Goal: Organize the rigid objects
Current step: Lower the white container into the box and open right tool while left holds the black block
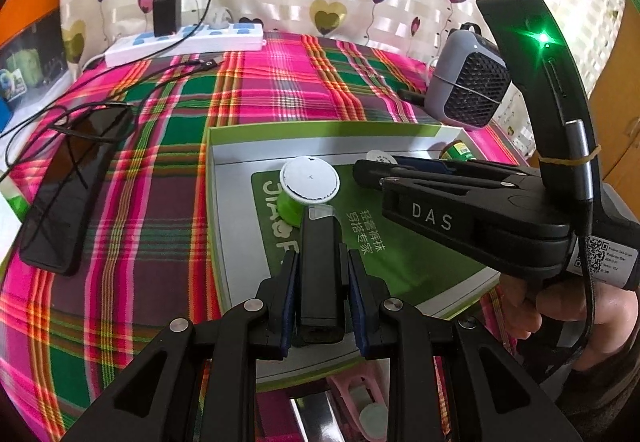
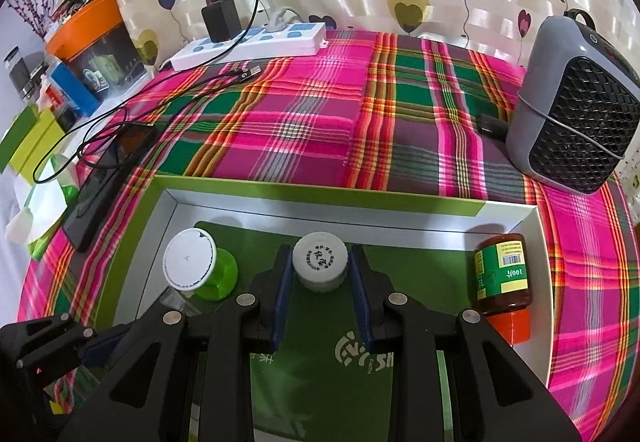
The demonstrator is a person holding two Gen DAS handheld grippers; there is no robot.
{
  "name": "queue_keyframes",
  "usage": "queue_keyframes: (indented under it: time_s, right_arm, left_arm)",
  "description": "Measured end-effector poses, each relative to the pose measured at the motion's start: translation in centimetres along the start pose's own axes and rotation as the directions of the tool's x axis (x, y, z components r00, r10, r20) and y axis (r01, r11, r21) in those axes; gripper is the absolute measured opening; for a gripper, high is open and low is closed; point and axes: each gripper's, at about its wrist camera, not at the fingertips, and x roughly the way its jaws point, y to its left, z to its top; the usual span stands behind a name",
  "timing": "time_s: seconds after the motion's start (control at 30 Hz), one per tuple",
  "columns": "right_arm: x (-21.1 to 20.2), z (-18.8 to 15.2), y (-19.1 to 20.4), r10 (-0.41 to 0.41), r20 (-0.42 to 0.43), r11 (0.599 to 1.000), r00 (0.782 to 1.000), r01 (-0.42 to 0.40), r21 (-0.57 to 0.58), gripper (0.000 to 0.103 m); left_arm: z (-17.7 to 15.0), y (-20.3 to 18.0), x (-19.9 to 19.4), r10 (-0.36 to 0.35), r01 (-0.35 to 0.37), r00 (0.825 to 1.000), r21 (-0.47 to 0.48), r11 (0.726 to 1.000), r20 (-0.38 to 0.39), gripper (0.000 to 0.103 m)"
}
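Observation:
A green and white box lid lies open side up on the plaid cloth. My left gripper is shut on a black oblong device and holds it over the lid's near part. A green bottle with a white cap stands in the lid just beyond. My right gripper is closed around a white-capped bottle standing in the lid's middle. A brown sauce jar with a green label and orange cap lies at the lid's right side.
A grey fan heater stands at the back right. A white power strip with a black charger sits at the back. A dark phone with cables lies left. Pink scissors lie under my left gripper.

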Motion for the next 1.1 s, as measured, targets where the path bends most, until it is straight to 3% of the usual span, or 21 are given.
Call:
queue_keyframes:
  time_s: [0.77,0.97,1.1]
  right_arm:
    - [0.28,-0.04,-0.13,-0.007,-0.001,1.0,1.0,0.007,0.005,0.03]
    - [0.21,-0.1,0.09,0.003,-0.002,1.0,1.0,-0.003,0.003,0.043]
    - [0.15,-0.18,0.14,-0.002,-0.001,1.0,1.0,0.002,0.007,0.046]
  left_arm:
    - [0.06,-0.13,0.08,0.015,-0.015,1.0,0.014,1.0,-0.004,0.023]
    - [0.07,-0.1,0.05,0.018,-0.018,1.0,0.022,1.0,-0.004,0.025]
    - [-0.11,-0.21,0.06,0.024,-0.024,1.0,0.027,0.999,-0.002,0.026]
